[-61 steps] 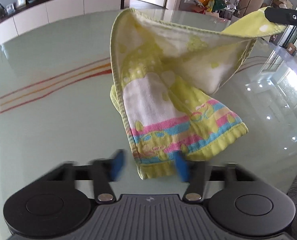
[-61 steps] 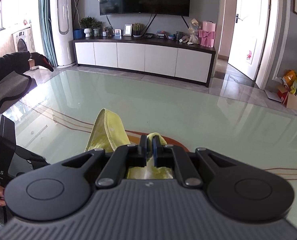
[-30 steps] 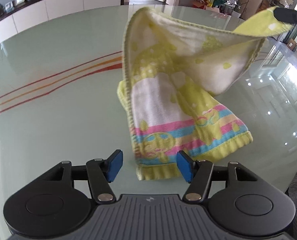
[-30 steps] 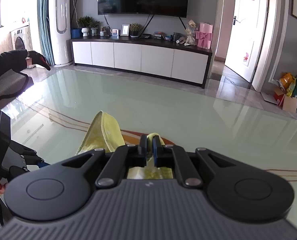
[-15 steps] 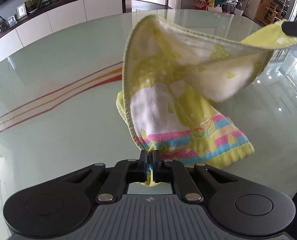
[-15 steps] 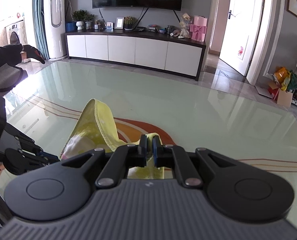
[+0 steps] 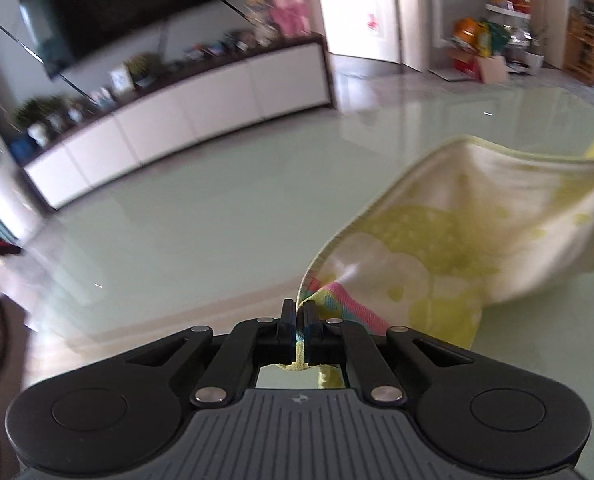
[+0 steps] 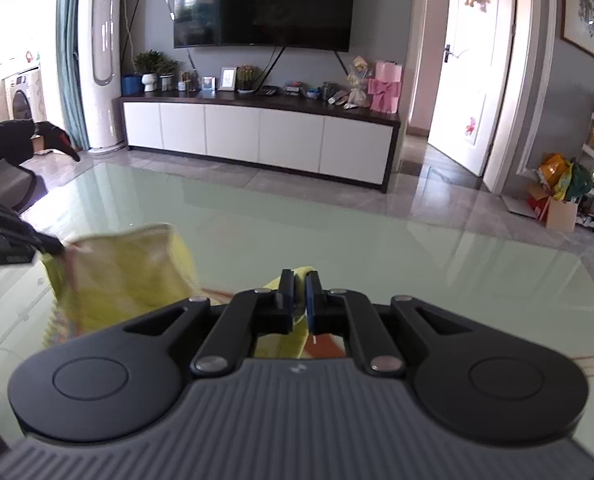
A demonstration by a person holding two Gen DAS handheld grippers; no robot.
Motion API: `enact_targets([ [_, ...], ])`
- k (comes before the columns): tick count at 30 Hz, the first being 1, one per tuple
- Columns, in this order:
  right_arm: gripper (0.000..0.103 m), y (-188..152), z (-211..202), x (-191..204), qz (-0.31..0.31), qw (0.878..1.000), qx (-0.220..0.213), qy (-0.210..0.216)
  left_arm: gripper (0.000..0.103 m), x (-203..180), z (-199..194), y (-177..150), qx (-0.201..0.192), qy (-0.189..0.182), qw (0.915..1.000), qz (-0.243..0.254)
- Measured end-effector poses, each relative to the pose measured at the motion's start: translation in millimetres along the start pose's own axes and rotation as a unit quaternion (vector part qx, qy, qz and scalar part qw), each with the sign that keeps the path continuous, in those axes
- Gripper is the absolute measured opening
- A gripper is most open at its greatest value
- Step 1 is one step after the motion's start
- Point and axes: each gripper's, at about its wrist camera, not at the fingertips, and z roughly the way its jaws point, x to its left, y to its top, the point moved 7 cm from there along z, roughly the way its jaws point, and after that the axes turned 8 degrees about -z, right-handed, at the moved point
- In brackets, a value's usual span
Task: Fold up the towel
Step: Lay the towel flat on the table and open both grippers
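No containers stand on the glass table; its pale green top carries only curved orange stripes.

Left gripper: jaws pressed together, clamped on a corner of the towel at its pink and blue striped end. In the right wrist view the same gripper appears at the left edge with cloth hanging from it.

Right gripper: jaws closed on another yellow edge of the towel.

Towel: held above the table between both grippers, sagging loosely between them. Yellow hem, white ground with yellow-green spotted patches. Whether any part touches the glass cannot be told.
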Motion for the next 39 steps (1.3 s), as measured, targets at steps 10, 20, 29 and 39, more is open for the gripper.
enact_targets([
  [10, 0.006, 54, 6, -23, -0.020, 0.998, -0.051, -0.036, 0.002, 62, -37, 96, -0.090, 0.081, 0.9925, -0.009],
  [20, 0.006, -46, -25, 22, -0.058, 0.998, 0.008, -0.027, 0.002, 33, -84, 23, -0.117, 0.074, 0.9893, 0.047],
  [29, 0.006, -162, -20, 53, 0.043, 0.993, 0.105, 0.012, 0.003, 12, -46, -119, 0.003, 0.022, 0.9997, 0.009],
  [39, 0.006, -199, -31, 69, 0.089, 0.985, 0.143, 0.047, 0.003, 44, -42, -144, 0.021, 0.039, 0.9989, -0.012],
])
